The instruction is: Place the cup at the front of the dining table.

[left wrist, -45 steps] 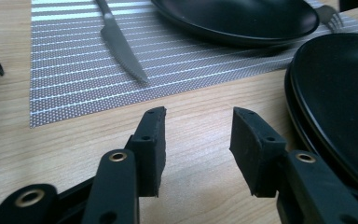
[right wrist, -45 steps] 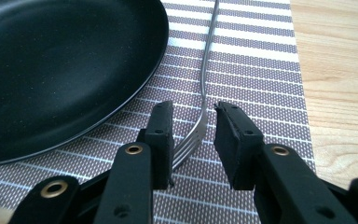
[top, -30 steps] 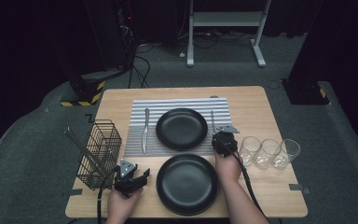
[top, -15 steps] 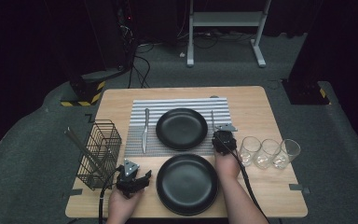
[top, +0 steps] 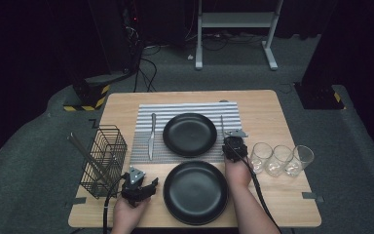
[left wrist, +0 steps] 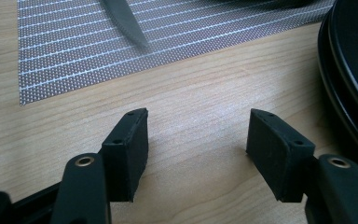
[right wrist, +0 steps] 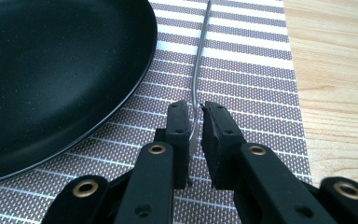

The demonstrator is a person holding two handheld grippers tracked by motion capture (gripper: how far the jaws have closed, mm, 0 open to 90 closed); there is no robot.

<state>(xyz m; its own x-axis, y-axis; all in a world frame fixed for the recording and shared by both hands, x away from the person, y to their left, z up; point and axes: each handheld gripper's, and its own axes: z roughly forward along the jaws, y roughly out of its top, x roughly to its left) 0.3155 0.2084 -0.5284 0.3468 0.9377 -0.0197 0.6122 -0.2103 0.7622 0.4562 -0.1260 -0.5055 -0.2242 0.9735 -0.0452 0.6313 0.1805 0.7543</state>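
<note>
No words, labels, brand names or numbers can be read anywhere in these pictures. The only sign-like marking is yellow and black warning striping, seen from the high view on a dark block (top: pixel 93 92) on the floor beyond the far left corner of the counter (top: pixel 272 117), and again on a dark block (top: pixel 321 95) on the floor off the far right corner. The striped mat (top: pixel 195 109), the two black plates (top: pixel 190 134) (top: pixel 195 192), the glasses (top: pixel 282 158) and the wire basket (top: pixel 104 161) carry no print. The two gripper views show plain surfaces with no writing.
</note>
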